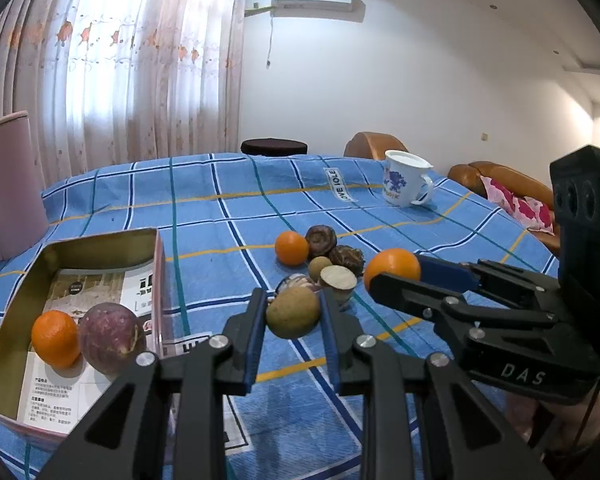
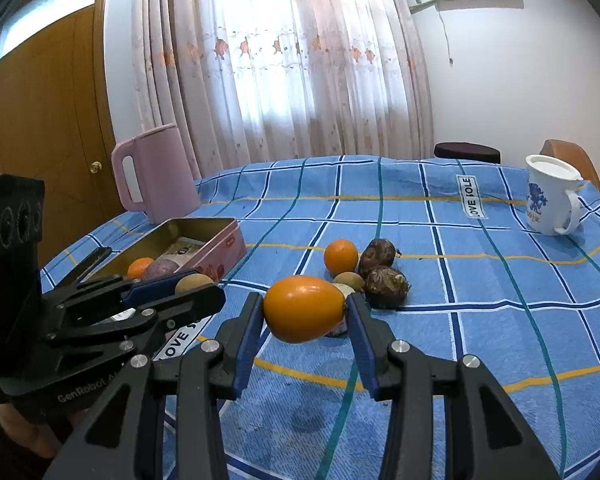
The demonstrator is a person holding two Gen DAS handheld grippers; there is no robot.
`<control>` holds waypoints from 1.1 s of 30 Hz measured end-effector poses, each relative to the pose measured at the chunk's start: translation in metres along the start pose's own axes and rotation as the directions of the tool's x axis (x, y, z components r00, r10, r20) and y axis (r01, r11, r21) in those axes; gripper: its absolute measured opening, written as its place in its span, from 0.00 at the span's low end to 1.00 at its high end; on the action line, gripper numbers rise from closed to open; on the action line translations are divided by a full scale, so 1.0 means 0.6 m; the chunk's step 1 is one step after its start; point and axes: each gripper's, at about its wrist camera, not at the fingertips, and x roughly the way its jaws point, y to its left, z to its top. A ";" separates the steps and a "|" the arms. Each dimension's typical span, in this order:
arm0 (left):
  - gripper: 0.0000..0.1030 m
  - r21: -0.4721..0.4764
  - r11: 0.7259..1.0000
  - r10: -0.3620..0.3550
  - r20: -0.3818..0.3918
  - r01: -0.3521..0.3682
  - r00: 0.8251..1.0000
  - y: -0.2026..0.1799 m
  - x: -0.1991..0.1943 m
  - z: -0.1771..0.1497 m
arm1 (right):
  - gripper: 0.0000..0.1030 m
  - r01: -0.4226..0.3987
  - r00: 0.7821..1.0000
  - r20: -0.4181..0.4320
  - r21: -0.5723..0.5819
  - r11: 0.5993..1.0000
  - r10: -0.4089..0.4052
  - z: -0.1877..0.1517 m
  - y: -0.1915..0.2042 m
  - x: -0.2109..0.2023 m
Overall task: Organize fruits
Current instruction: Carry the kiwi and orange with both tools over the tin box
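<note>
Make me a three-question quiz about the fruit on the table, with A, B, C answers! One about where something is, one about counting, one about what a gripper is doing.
1. Where is the white mug?
A. On the blue checked tablecloth, far side
B. Inside the pink tin
C. On the floor

2. How many fruits lie in the pink tin?
A. None
B. Two
C. Five

3. What is the right gripper doing?
A. Hanging open and empty
B. Holding an orange fruit
C. Holding the mug

Answers:
1. A: the white mug stands on the tablecloth behind the fruit pile.
2. B: in the pink tin lie one orange and one purple fruit.
3. B: the right gripper has its blue pads pressed on both sides of an orange fruit, lifted off the cloth.
</note>
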 end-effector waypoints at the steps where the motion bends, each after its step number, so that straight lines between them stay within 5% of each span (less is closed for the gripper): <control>1: 0.26 0.002 1.000 0.001 0.003 -0.001 1.000 -0.001 -0.001 0.000 | 0.43 0.001 1.000 0.006 0.000 1.000 -0.001 0.000 0.000 -0.002; 33: 0.26 0.021 0.997 0.071 0.109 -0.074 0.992 0.010 -0.061 0.023 | 0.43 0.024 0.996 0.087 -0.065 0.998 -0.018 0.008 0.029 -0.026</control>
